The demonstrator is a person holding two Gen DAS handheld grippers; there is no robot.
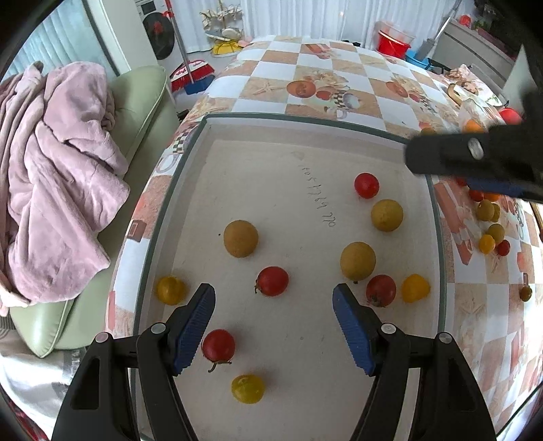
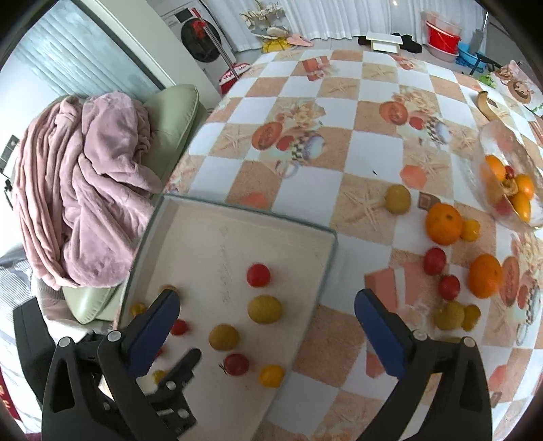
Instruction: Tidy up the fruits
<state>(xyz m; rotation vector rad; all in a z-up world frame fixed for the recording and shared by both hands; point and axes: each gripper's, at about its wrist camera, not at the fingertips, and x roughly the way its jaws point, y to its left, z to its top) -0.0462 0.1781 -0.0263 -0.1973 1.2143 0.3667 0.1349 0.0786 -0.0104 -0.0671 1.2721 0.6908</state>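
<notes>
Left wrist view: left claw (image 1: 274,300) is held wide, empty, over the tray (image 1: 200,135); a red tomato (image 1: 272,281) sits btwn its tips. Right claw (image 2: 267,308) is also wide, empty; loose fruit (image 2: 444,224) is seen ahead-right, prob. to be fetched next.

Green sofa (image 1: 142,101) (pink blanket (image 1: 57,176)), white curtains (image 1: 305,17).
</notes>
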